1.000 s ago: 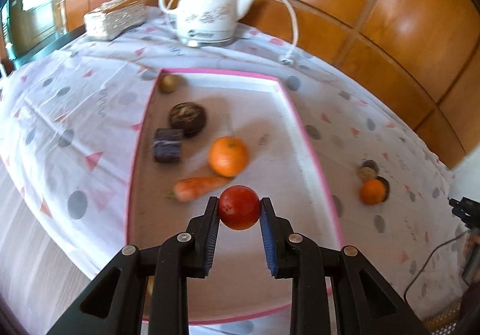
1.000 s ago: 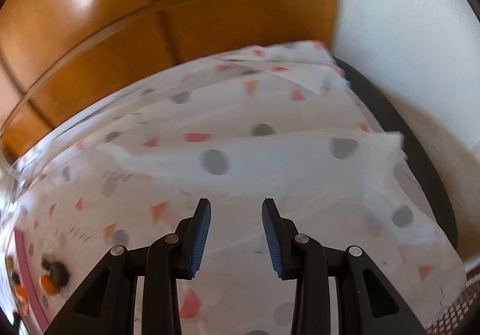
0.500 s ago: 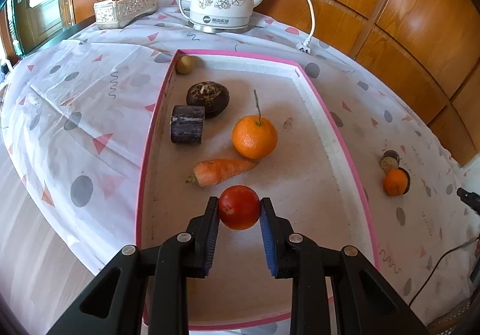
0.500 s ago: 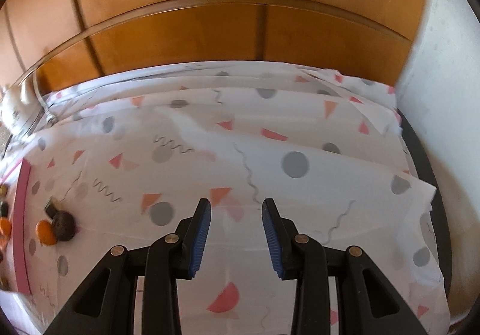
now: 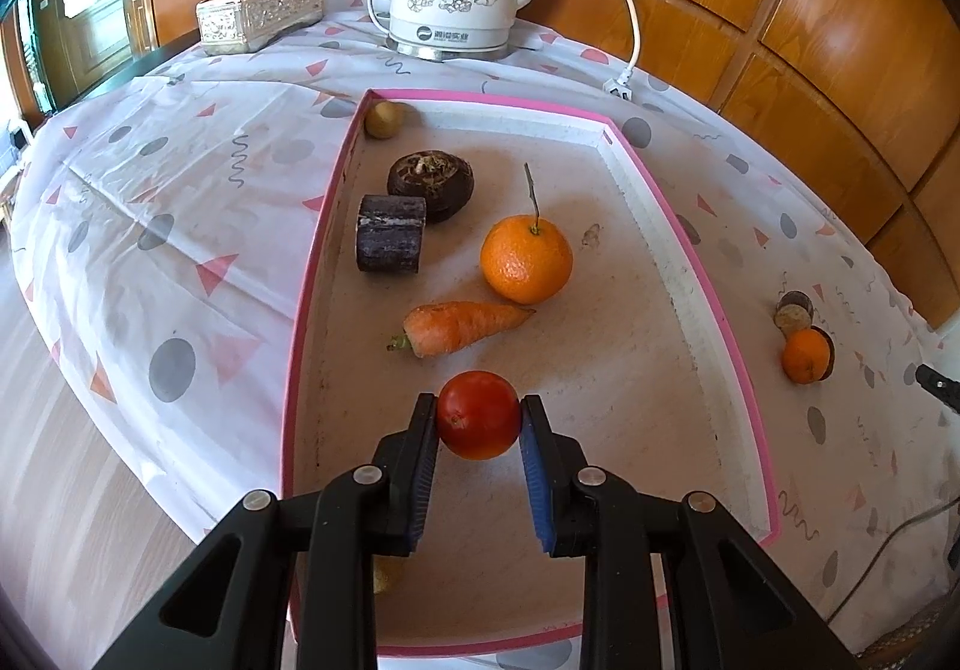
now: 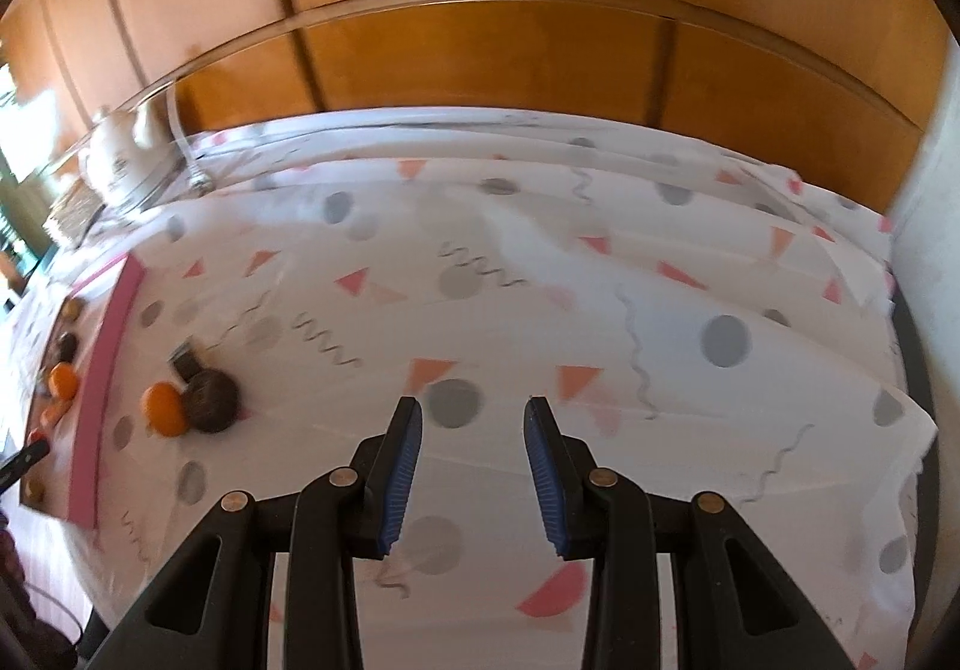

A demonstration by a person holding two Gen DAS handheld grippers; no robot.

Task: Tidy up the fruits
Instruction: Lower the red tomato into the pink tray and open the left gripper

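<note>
While the left gripper (image 5: 478,415) hangs above the near end of the pink-rimmed tray (image 5: 690,274), its blue pads (image 5: 425,451) are clenched on a red round fruit (image 5: 478,415), held clear of the tray floor. Inside the tray: a carrot (image 5: 459,326) just beyond the held fruit, a stemmed orange (image 5: 526,257) touching the carrot's tip, a dark cut block (image 5: 390,241) against a dark round root (image 5: 431,176) near the left rim, a small tan ball (image 5: 383,119) in the far left corner. On the tablecloth (image 5: 180,190), right of the tray: a small orange (image 5: 805,355) beside two small brownish pieces. Right gripper (image 6: 473,418): jaws apart, nothing between them, over bare patterned cloth well right of the tray.
</note>
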